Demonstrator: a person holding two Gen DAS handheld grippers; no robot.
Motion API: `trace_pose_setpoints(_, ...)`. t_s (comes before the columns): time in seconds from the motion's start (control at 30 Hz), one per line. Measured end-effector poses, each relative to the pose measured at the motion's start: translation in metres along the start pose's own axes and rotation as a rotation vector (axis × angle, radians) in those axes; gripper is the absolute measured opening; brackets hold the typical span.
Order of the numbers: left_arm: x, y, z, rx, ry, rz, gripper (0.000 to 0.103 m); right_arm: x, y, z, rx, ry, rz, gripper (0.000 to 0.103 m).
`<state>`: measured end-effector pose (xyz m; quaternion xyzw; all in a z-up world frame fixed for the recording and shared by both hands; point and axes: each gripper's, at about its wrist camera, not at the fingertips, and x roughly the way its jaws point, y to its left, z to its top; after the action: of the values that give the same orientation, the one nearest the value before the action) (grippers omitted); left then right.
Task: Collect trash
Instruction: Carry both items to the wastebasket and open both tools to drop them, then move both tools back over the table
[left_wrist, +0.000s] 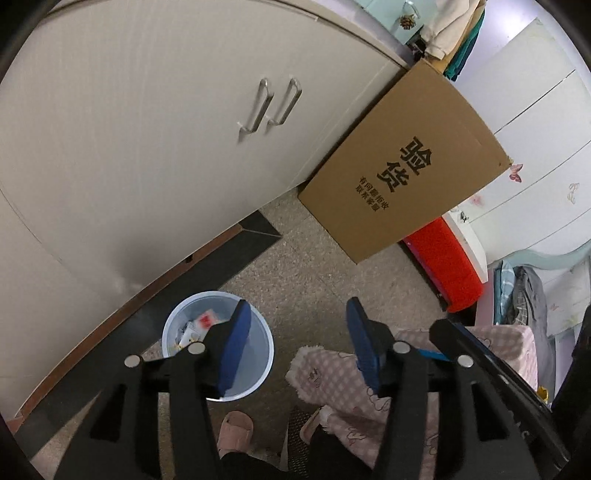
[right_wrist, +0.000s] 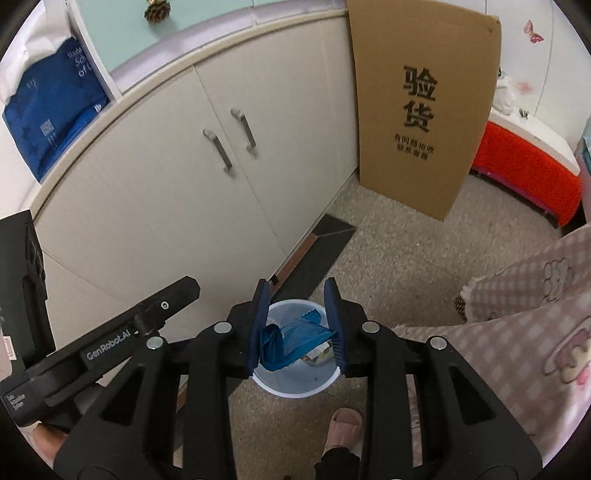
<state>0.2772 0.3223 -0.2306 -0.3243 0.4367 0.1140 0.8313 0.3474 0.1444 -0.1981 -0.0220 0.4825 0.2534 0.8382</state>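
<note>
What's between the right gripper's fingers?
A crumpled blue wrapper, pinched by the right gripper above the bin. The right wrist view shows it.

Crumpled blue wrapper (right_wrist: 295, 341) above pale blue bin (right_wrist: 295, 387) of assorted litter.

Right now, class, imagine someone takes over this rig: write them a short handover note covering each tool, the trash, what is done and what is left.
Left tool: open, nothing between its pads, beside the bin.
Right tool: shut on a crumpled blue wrapper, held right over the bin.
Bin: pale blue, on the floor by the white cabinet, already holding some wrappers.
Done: some trash is in the bin.
Left: release the blue wrapper into the bin. Whether more trash lies elsewhere cannot be seen.
</note>
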Motion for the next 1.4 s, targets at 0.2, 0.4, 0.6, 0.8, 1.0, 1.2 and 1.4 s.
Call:
trace_pose_setpoints(0.2,0.003,-0.002,-0.001,0.016,-0.002,0.021,0.055,0.003,0.004,-0.002,-0.006,0.009,0.001,0.030)
trace_pose_setpoints(0.4,-0.003,0.003,0.000,0.009,-0.025,0.036,0.058,0.000,0.013,0.001,-0.013,-0.007,0.011,0.030)
trace_pose_setpoints(0.6,-0.011,0.019,0.006,-0.039,-0.048,0.063,0.061,0.002,0.023,0.005,-0.012,-0.027,0.041,0.030)
trace_pose_setpoints(0.8,-0.022,0.041,0.013,-0.107,-0.074,0.099,0.062,0.005,0.031,0.007,-0.004,-0.066,0.063,0.059)
trace_pose_setpoints(1.0,-0.034,0.043,0.012,-0.106,-0.090,0.110,0.063,-0.005,0.029,0.005,-0.005,-0.088,0.083,0.063)
trace_pose_setpoints(1.2,-0.049,0.022,0.006,-0.064,-0.101,0.093,0.064,-0.043,0.014,-0.001,0.004,-0.139,0.073,0.063)
trace_pose_setpoints(1.4,-0.072,-0.019,-0.009,0.017,-0.119,0.057,0.066,-0.098,-0.015,-0.016,0.030,-0.208,0.034,0.063)
